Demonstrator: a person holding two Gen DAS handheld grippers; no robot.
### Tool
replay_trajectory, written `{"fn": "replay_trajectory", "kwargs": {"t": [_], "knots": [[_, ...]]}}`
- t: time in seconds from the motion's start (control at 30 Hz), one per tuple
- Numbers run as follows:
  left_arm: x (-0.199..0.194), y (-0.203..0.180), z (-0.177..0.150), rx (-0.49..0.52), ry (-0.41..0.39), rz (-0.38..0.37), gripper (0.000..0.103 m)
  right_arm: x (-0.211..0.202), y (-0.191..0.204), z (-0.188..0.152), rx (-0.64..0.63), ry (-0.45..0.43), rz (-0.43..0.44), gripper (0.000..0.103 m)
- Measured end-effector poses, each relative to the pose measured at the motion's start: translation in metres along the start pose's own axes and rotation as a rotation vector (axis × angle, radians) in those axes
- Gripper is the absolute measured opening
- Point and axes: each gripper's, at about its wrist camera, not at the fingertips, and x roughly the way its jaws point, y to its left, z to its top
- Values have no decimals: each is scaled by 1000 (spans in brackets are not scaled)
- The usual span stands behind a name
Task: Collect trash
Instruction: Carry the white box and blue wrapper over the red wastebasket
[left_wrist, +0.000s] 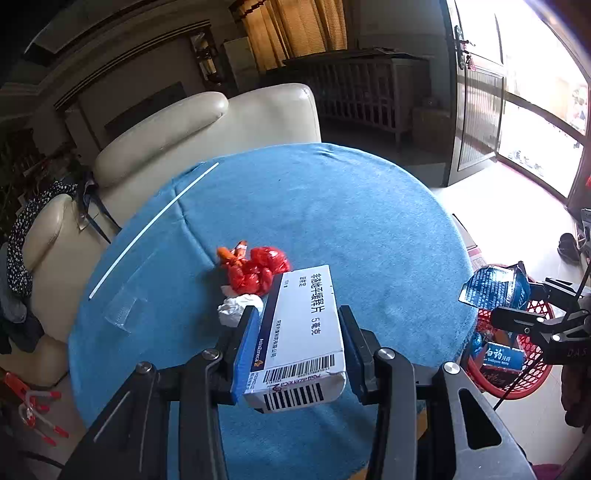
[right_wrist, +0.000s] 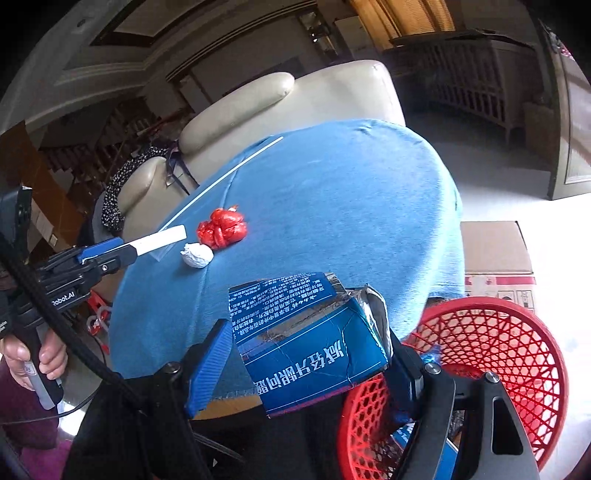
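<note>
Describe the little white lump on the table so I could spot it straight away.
Start at the round table under its blue cloth. Near its middle lies a crumpled red plastic bag; the white paper wad sits right beside it. It is the only white, balled-up thing there.

Legible markings

White medicine box (left_wrist: 301, 332): "AstraZeneca", "5 毫克", barcodes. Blue crushed carton (right_wrist: 314, 343): Chinese print, not reliably readable. Left gripper (right_wrist: 110, 254) body, left of frame: "Robot.AI".

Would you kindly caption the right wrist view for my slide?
Right gripper carries a torn blue box toward the red basket; red bag and tissue remain on the table.
</note>
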Motion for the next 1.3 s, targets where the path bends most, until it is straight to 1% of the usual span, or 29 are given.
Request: {"fn": "replay_trajectory", "kwargs": {"t": [0.43, 1.3], "knots": [[5, -30, 10, 42, 4, -28, 45, -18, -8, -3, 14, -35, -18, 79], [5, -87, 25, 155, -5, -74, 45, -52, -46, -19, 95, -73, -54, 79]]}}
